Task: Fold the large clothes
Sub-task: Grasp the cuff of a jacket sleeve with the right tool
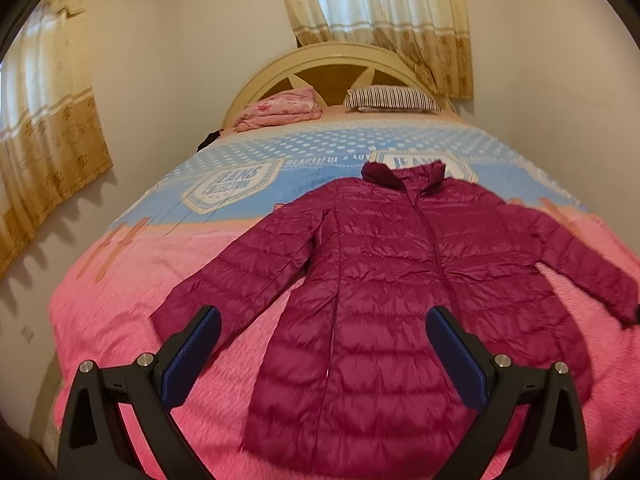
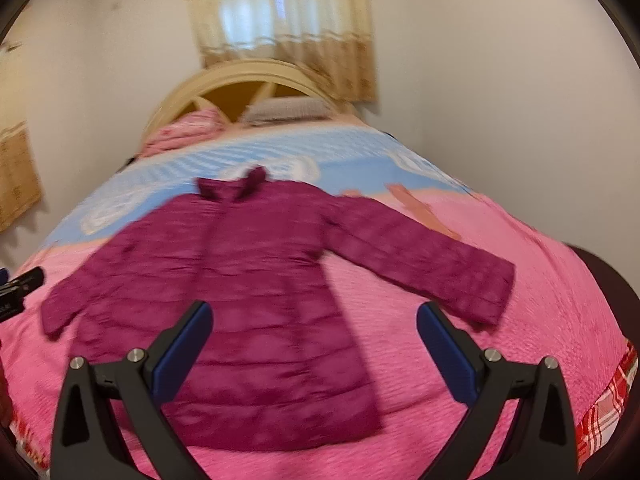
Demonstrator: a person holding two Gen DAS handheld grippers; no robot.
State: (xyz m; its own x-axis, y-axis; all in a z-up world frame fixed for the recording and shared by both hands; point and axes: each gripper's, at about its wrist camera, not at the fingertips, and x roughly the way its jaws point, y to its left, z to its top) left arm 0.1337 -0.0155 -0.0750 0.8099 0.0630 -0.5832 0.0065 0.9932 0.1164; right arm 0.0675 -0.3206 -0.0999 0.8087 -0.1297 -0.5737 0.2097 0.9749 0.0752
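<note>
One pink-and-blue bed (image 1: 132, 308), curtained room.

One magenta puffer jacket (image 1: 384, 280) lies beyond the fingers, with one striped pillow (image 1: 394, 99), one folded pink blanket (image 1: 280, 110) and two curtains (image 1: 380, 20) farther off.

Each claw (image 1: 323, 354) (image 2: 314, 346) has black angular arms, silver round screws and ribbed blue pads (image 1: 192, 360).

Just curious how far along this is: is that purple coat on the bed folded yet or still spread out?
Spread out, unfolded. The magenta puffer jacket lies flat, front up, both sleeves angled outward on the pink bedspread.
</note>
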